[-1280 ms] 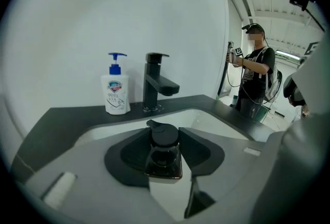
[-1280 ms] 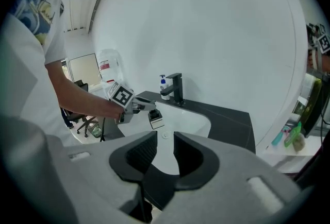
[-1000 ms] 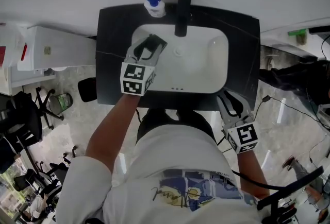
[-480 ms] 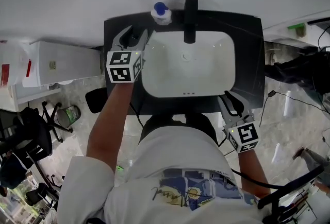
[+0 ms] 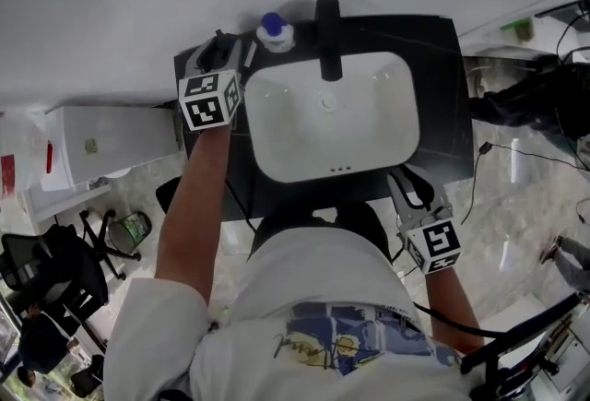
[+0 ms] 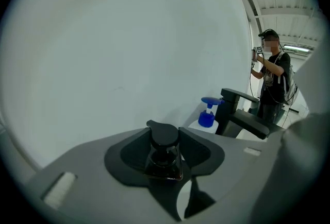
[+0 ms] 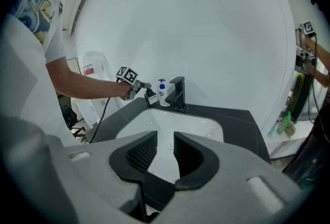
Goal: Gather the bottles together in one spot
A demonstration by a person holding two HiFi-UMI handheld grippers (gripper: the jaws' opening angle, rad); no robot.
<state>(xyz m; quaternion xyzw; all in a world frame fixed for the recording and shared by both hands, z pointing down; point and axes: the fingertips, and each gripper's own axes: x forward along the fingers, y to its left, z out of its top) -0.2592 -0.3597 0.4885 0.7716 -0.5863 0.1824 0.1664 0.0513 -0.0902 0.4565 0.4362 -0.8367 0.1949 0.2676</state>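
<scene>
My left gripper [image 5: 224,49] is shut on a small dark bottle with a black pump cap [image 6: 164,156]. It holds the bottle over the back left corner of the black counter [image 5: 442,67]. Just to its right, a white bottle with a blue pump [image 5: 275,30] stands against the wall beside the black faucet [image 5: 327,40]. In the right gripper view the dark bottle [image 7: 151,97] is close to the left of the white bottle [image 7: 162,93]; whether it rests on the counter I cannot tell. My right gripper [image 5: 412,189] hangs open and empty at the counter's front right edge.
A white sink basin [image 5: 369,141] fills the middle of the counter. A white appliance [image 5: 101,146] stands left of the counter. Another person [image 6: 270,81] stands far behind the faucet. Green items [image 7: 283,122] sit on a shelf at the right.
My left gripper has carried the dark bottle from over the sink's left side to the back left corner, close to the white bottle. The right gripper has stayed put.
</scene>
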